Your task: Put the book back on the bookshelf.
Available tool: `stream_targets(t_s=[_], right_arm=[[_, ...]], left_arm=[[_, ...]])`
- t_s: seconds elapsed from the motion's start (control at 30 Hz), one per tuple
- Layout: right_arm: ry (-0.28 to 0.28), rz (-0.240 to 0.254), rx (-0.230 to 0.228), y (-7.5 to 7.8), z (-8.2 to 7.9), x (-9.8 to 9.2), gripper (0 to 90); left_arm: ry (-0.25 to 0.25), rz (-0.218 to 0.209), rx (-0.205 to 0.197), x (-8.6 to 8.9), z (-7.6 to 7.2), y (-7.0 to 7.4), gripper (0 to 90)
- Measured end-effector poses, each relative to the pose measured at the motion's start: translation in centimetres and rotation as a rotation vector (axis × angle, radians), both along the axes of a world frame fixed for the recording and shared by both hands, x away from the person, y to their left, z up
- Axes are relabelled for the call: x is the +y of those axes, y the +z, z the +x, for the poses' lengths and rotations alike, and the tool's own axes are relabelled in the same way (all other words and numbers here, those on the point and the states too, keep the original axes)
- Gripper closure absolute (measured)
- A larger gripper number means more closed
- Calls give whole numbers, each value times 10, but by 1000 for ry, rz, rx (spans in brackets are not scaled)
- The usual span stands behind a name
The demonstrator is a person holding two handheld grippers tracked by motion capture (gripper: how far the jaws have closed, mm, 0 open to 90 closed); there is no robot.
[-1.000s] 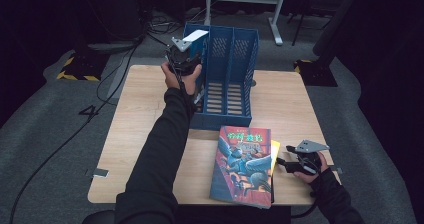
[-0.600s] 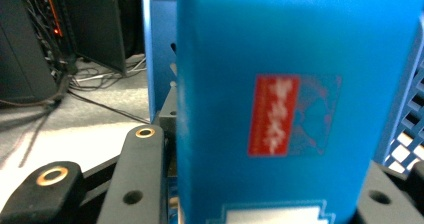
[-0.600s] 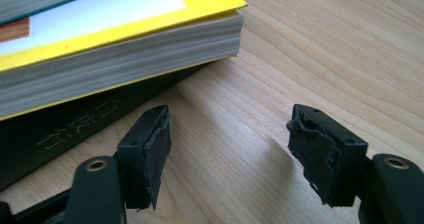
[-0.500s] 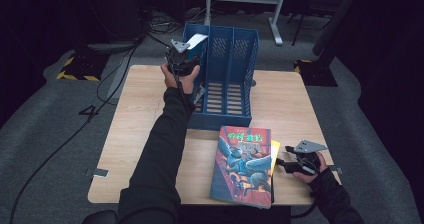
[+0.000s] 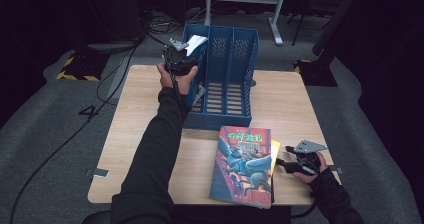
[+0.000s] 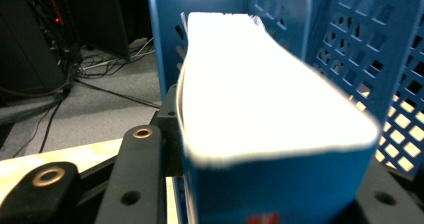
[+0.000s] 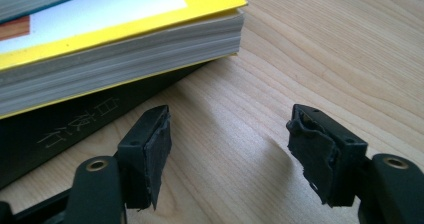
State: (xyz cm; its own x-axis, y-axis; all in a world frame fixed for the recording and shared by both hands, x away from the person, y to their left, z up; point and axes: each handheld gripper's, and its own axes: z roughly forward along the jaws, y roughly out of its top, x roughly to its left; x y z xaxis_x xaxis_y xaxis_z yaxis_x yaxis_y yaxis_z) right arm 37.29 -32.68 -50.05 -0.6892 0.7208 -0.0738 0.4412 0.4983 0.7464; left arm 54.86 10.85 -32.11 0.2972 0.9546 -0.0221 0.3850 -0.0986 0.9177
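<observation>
On table (image 5: 290, 99), three stacked books (image 5: 243, 165).

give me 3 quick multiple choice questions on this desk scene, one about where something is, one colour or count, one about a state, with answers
1. Where is the blue-covered book held by the left tongs?
A. flat on the floor
B. at the left slot of the file rack
C. under the table

2. How many slots does the file rack have?
A. one
B. three
C. six

3. How are the right tongs?
A. open over bare wood
B. clamped on a pen
C. shut on a cup

Answers:
1 B: the high view shows its white page edge at the rack's left slot.
2 B: two dividers make three slots.
3 A: only the table lies between the pads, beside the stacked books.
</observation>
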Motion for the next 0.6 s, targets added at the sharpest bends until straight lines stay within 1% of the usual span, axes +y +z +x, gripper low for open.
stream_targets(t_s=[0.03,0.1,0.17,0.23,0.27,0.3,0.37,0.4,0.43,0.5,0.53,0.6], right_arm=[[1,-2,-1,0,0,0,341],[2,-1,0,0,0,0,340],[1,0,3,0,0,0,340],[-1,0,2,0,0,0,340],[1,-2,-1,0,0,0,340],[1,-2,-1,0,0,0,340],[0,-2,0,0,1,1,338],[0,-2,0,0,1,1,338],[0,-3,0,0,1,1,339],[-1,-4,-1,0,0,1,338],[-1,-3,0,0,0,0,338],[-3,-3,2,0,0,0,338]], left_arm=[[-2,12,3,0,-2,1,574],[-13,24,-2,2,-6,1,570],[-19,12,-6,4,-9,1,562],[-26,11,-8,6,-11,1,557],[-36,23,-6,6,-14,3,537],[-36,23,-6,6,-14,3,526],[-43,47,-12,7,-19,6,500],[-43,47,-12,7,-19,6,503],[-59,29,-8,9,-21,7,503],[-68,22,0,11,-22,7,493],[-82,33,27,12,-22,7,487],[-104,26,34,15,-24,5,483]])
